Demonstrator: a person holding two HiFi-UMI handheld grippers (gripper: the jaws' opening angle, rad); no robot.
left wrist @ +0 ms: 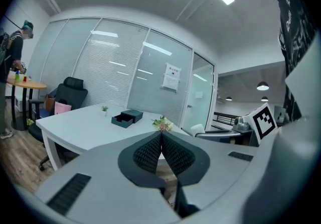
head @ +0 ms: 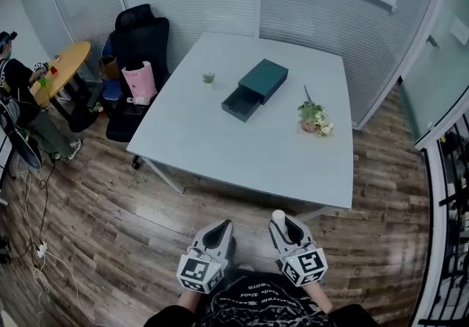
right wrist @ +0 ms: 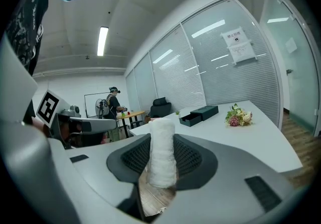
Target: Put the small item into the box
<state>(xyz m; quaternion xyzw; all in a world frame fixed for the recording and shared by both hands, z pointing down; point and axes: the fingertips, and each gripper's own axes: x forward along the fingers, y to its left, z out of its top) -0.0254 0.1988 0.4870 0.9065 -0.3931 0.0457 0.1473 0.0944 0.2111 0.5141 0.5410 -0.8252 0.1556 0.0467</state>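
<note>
My right gripper (right wrist: 161, 136): I read ribbed dark pads about half apart, clamped on an upright white roll (right wrist: 162, 160) with a nubbly, cloth-like surface. My left gripper (left wrist: 161, 141): jaws pressed together, empty. The matt dark-green rectangular box (head: 255, 88), drawer slid open, lies at 12 o'clock on the smooth white worktop (head: 242, 157), well apart from the roll.
</note>
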